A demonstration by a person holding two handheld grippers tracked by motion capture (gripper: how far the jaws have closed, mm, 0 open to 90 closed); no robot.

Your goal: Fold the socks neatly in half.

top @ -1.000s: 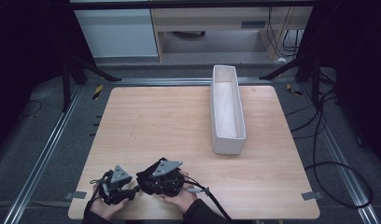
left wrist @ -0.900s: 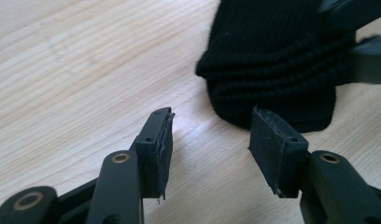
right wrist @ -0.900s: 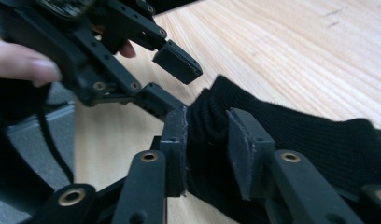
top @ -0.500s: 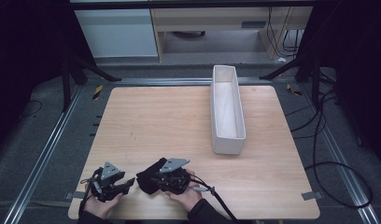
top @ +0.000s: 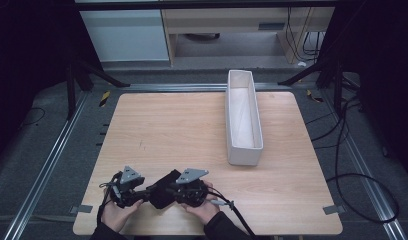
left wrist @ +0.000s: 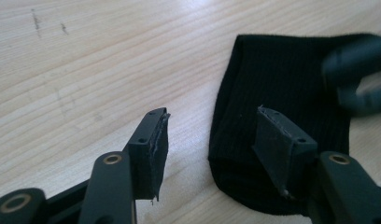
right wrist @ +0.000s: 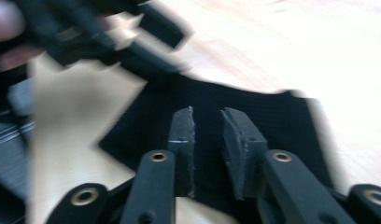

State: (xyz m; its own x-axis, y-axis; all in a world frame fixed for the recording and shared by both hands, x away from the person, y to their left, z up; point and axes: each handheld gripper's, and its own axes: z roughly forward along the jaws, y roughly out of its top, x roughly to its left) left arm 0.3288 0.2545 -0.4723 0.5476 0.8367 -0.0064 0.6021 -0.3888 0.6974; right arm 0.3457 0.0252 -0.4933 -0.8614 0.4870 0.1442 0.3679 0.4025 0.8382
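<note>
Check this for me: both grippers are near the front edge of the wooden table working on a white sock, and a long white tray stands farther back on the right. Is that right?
One thing is off: the sock is black, not white, as the left gripper view shows plainly. The rest holds: the left gripper and right gripper are at the table's front edge, and the long white tray stands farther back on the right.

left hand-held gripper (top: pixel 142 192) jaws just opening wide, right hand-held gripper (top: pixel 164 192) jaws narrowing, nearly closed
</note>
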